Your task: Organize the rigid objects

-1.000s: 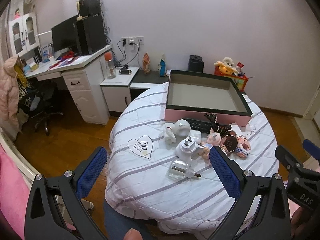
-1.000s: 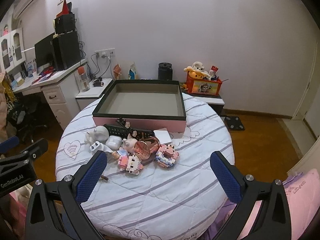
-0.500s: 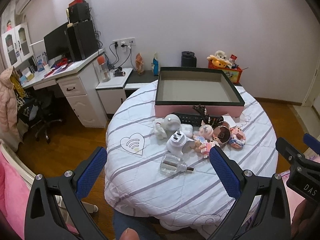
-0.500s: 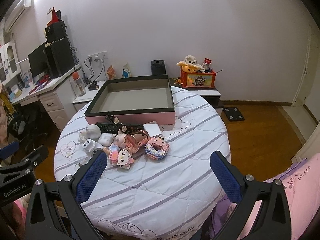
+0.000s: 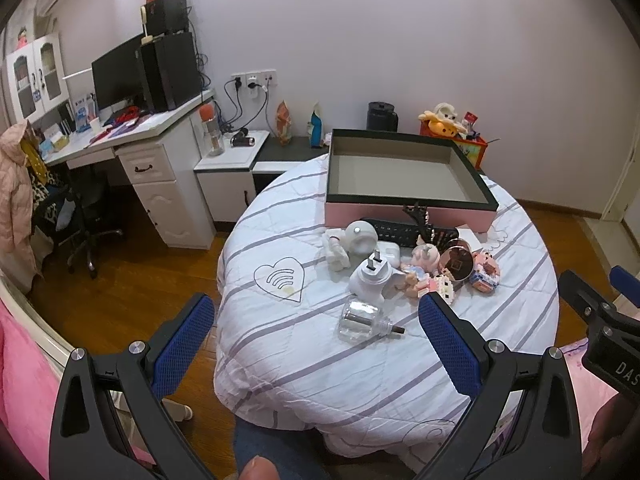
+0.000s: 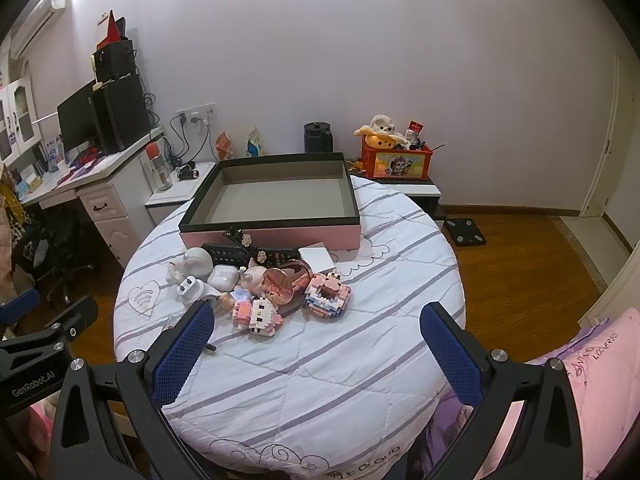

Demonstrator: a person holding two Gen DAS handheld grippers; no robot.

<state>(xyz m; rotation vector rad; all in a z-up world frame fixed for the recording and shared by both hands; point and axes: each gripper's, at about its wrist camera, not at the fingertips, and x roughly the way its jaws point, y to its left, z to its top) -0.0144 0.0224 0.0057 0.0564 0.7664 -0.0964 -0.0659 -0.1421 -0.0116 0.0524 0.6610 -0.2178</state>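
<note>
Trinkets huddle before the open pink box, the remote control partly hidden crosswise, while left gripper and right gripper gape, holding nothing.

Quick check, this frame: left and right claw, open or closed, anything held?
Left claw: open, holding nothing, above the near edge of the table.
Right claw: open, holding nothing, also short of the toys.

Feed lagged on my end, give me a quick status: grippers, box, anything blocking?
Left gripper open, empty; right gripper open, empty. Pink box empty. Toy clutter unsorted in front of it. Clear bottle nearest the left gripper; nothing blocking.
</note>
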